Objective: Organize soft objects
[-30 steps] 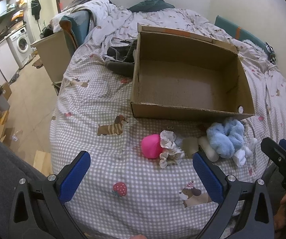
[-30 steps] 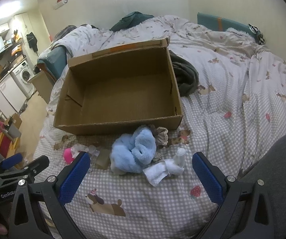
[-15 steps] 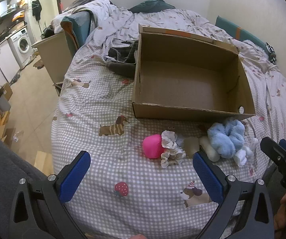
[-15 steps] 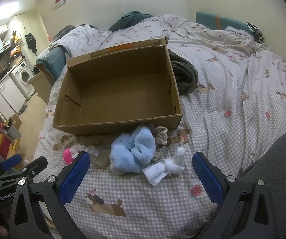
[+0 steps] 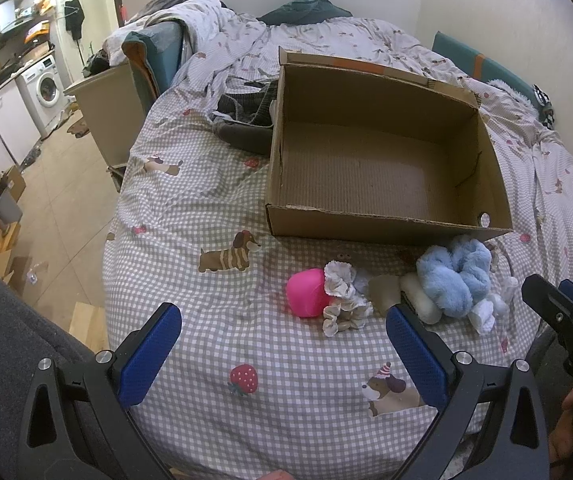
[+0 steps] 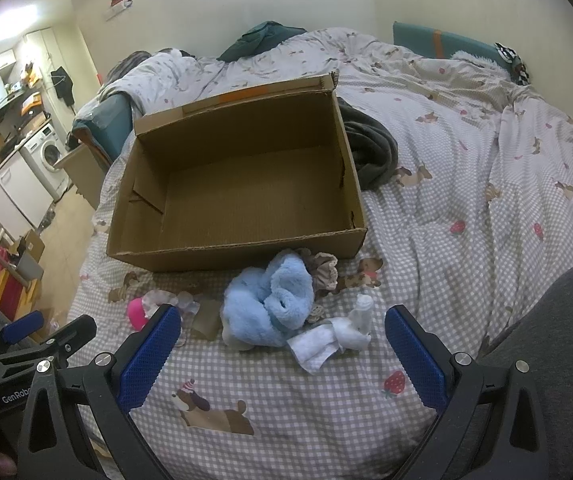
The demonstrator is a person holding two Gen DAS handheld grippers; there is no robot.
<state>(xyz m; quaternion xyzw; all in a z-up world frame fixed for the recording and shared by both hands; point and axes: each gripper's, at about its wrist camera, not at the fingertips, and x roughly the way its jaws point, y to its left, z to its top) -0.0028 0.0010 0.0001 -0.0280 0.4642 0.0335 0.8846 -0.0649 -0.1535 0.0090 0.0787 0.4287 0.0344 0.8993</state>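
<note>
An empty cardboard box (image 5: 382,222) (image 6: 242,252) lies open on the checked bedspread. In front of it sits a row of soft things: a pink ball (image 5: 306,293) (image 6: 136,313), a grey-white frilly scrunchie (image 5: 342,300), a beige piece (image 5: 384,290), a fluffy light-blue cloth (image 5: 452,276) (image 6: 270,304) and white socks (image 6: 338,338) (image 5: 484,314). My left gripper (image 5: 282,340) is open and empty, a little before the pink ball. My right gripper (image 6: 282,340) is open and empty, just before the blue cloth and white socks.
A dark grey garment (image 5: 246,120) (image 6: 370,148) lies behind the box. The bed's left edge (image 5: 114,232) drops to the floor, with a washing machine (image 5: 44,88) further off. Rumpled duvet and teal pillows (image 6: 442,42) fill the far side.
Both grippers have drifted slightly; the box and soft things sit a touch lower in the left view. Nothing was taken hold of.
</note>
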